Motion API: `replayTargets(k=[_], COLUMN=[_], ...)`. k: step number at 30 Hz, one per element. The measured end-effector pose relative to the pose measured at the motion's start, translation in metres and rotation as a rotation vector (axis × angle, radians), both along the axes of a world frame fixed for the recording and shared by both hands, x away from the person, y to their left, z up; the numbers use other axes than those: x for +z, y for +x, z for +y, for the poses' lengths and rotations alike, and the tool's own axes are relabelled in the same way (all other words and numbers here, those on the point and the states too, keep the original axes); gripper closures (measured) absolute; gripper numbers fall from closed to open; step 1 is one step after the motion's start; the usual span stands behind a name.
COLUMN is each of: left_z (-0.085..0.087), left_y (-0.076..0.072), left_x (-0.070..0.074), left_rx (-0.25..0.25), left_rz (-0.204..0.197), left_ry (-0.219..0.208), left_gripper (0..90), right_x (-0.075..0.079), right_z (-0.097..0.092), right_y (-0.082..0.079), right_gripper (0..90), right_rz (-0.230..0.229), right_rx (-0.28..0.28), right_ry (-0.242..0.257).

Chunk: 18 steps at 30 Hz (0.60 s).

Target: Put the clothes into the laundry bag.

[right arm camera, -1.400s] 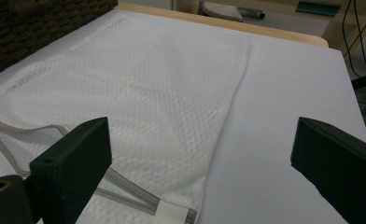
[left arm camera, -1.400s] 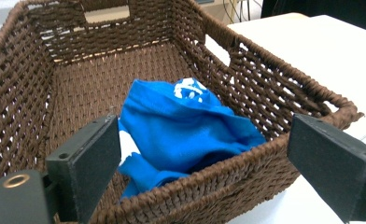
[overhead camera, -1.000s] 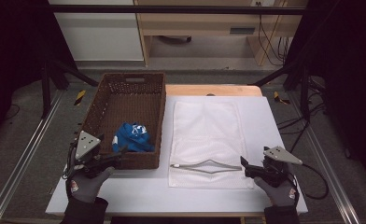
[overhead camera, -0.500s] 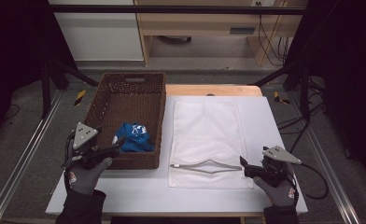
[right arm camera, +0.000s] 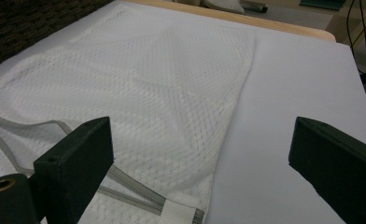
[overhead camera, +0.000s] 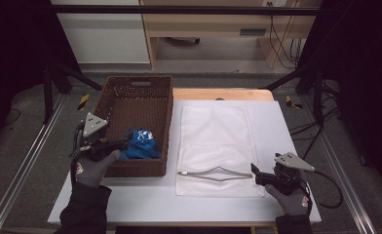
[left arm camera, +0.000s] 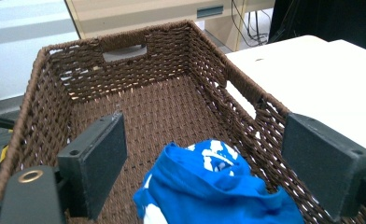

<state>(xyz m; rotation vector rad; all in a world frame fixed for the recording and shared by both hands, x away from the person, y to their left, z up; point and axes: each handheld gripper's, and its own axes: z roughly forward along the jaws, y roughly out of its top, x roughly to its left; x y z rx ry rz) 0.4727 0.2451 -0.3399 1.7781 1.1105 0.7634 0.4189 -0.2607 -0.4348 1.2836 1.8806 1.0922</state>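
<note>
A white table [overhead camera: 276,122] stands in a dim room, with a pale wooden cabinet and trailing cables on the floor behind it. On the table's left side sits a brown wicker basket [overhead camera: 130,92]; to its right lies a flat white mesh bag [overhead camera: 213,141], its zipped mouth gaping slightly at the near edge.

Compared with the earlier pictures, the left gripper [overhead camera: 123,143] has come up and forward from the basket's near-left corner and now reaches over the left wall, pointing at the blue cloth [overhead camera: 141,144]. The cloth, the basket and the bag lie where they lay before, and the right gripper [overhead camera: 254,171] has kept its place.

The left gripper's jaws stand wide apart with nothing between the pads. In the left gripper view the crumpled blue cloth [left arm camera: 209,186], printed with white marks, sits on the basket floor [left arm camera: 172,107] near the front wall, just below and ahead of the jaws, not touched by either pad.

The right gripper rests at the near right of the table, its jaws also spread wide and empty. In the right gripper view they straddle the bag's near right corner [right arm camera: 181,205], one jaw over the mesh and the other over bare table [right arm camera: 288,84].
</note>
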Motion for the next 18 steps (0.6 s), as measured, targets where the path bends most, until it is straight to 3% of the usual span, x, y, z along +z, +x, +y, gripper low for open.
replayTargets(k=[6, 18], left_z=[-0.002, -0.004], left_y=[0.015, 0.05], left_x=[0.005, -0.007], left_rx=[-0.003, -0.028], left_rz=[0.02, 0.101], left_ry=[0.021, 0.076], left_gripper=[14.3, 16.3], right_x=[-0.001, -0.002], right_z=[-0.001, -0.002], right_y=[0.001, 0.002], right_gripper=[6.7, 6.7], right_rz=[0.007, 0.01], right_rx=[-0.001, -0.003], right_ry=[-0.002, -0.006])
